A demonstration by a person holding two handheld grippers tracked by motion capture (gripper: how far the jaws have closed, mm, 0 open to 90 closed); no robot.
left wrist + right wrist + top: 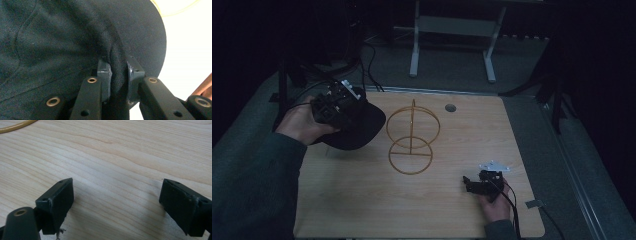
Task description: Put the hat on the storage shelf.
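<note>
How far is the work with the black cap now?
Done: the left hand-held gripper has pinched the black cap by its fabric. In hand: the cap beside the gold wire stand. Left, probably: setting it on the stand. The right hand-held gripper is open over the table.

A light wooden table [362, 200] with rounded corners stands on grey carpet [532, 125] in a dark room. Beyond its far edge, white legs of another desk [414, 55] rise into shadow. Black stand legs [557, 95] sit at far right.
</note>
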